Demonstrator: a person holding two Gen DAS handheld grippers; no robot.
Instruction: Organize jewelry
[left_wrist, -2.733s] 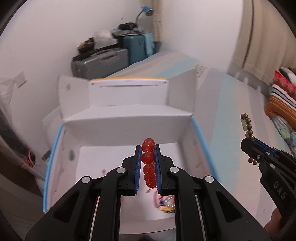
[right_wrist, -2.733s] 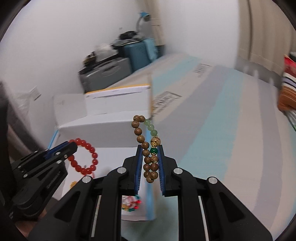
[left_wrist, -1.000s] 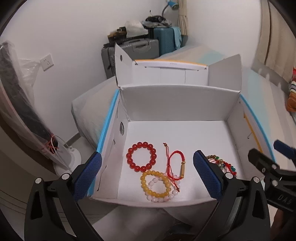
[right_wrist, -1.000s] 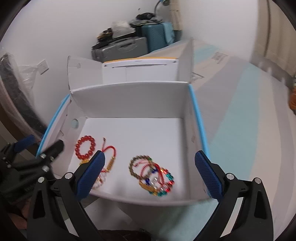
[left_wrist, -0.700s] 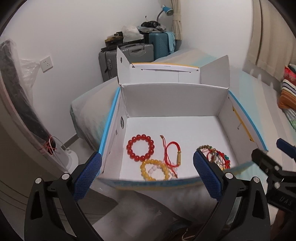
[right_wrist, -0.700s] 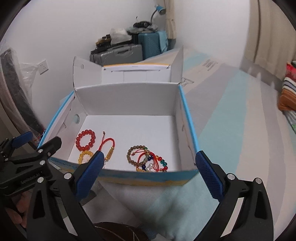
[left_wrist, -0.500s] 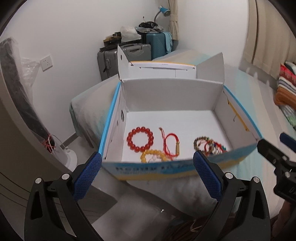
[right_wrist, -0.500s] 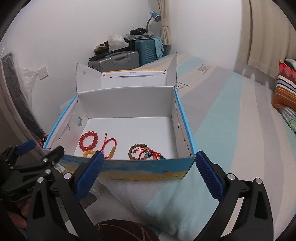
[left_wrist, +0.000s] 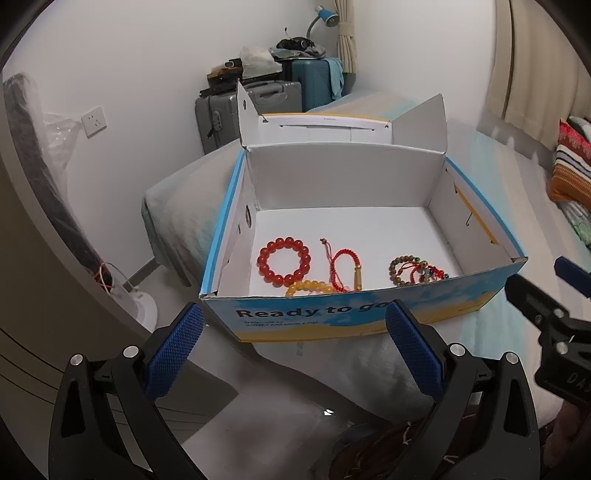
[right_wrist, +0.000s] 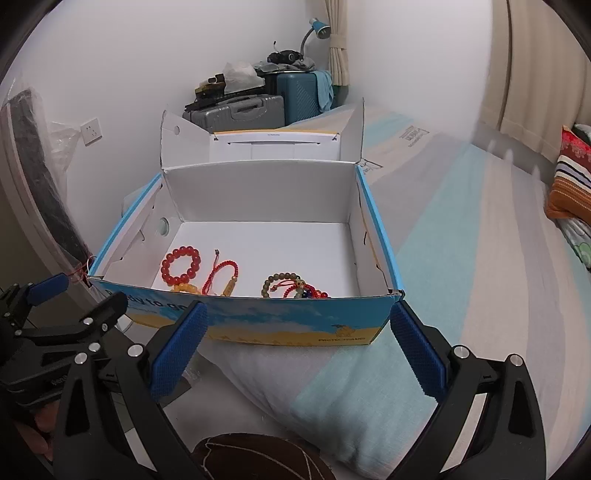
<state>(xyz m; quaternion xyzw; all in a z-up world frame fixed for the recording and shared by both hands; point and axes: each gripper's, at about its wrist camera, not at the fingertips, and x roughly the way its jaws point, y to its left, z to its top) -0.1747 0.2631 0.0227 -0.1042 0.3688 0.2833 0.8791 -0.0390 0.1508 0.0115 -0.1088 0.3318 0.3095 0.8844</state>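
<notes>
An open white cardboard box with a blue printed front wall (left_wrist: 369, 314) (right_wrist: 295, 325) sits on the bed. Inside lie a red bead bracelet (left_wrist: 283, 261) (right_wrist: 181, 266), a red cord bracelet (left_wrist: 341, 267) (right_wrist: 221, 275), a yellow bead bracelet (left_wrist: 308, 287), and a brown wooden bead bracelet tangled with coloured ones (left_wrist: 410, 270) (right_wrist: 291, 286). My left gripper (left_wrist: 293, 343) is open and empty, in front of the box. My right gripper (right_wrist: 295, 349) is open and empty, also in front of the box.
The box rests on a striped grey and light-blue bed (right_wrist: 480, 229). Suitcases (left_wrist: 266, 96) stand against the far wall. A striped pillow (right_wrist: 570, 192) lies at the right. A fan base (left_wrist: 138, 310) stands on the floor at the left.
Both grippers let go of their bracelets, which now lie in the box. Both grippers opened wide and drew back and lower, in front of the box's front wall.
</notes>
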